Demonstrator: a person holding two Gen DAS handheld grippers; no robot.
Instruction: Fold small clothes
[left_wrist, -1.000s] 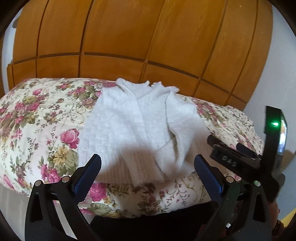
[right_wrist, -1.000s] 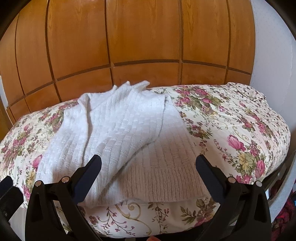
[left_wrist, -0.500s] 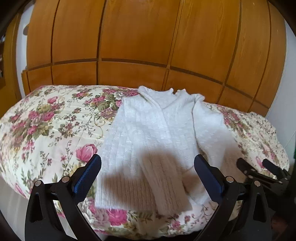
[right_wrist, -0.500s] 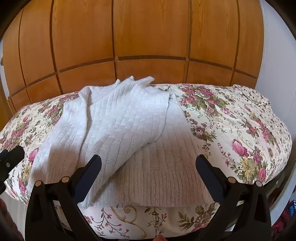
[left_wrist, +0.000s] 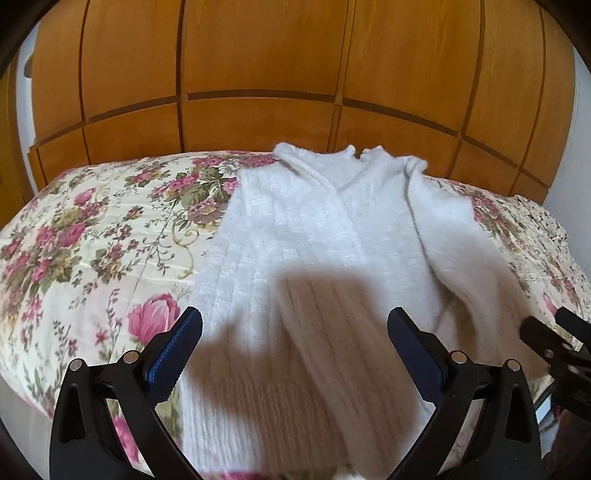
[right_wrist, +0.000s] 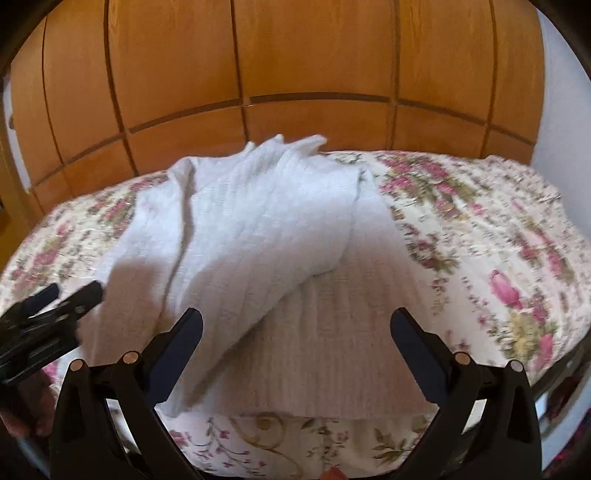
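Observation:
A white knitted sweater (left_wrist: 325, 243) lies flat on the floral bedspread (left_wrist: 92, 236), its sleeves folded in over the body and its hem toward me. It also shows in the right wrist view (right_wrist: 258, 236). My left gripper (left_wrist: 293, 349) is open and empty, just above the sweater's hem. My right gripper (right_wrist: 295, 349) is open and empty over the hem's right part. The right gripper's tips show at the right edge of the left wrist view (left_wrist: 554, 339). The left gripper shows at the left edge of the right wrist view (right_wrist: 48, 314).
A wooden panelled wardrobe (left_wrist: 258, 74) stands behind the bed. A white wall (right_wrist: 561, 110) is at the right. The bed's near edge (right_wrist: 277, 443) lies just below my grippers.
My left gripper has moved forward and lower over the sweater's hem, so the sweater fills more of its view. My right gripper has shifted slightly forward. Both have stayed open.

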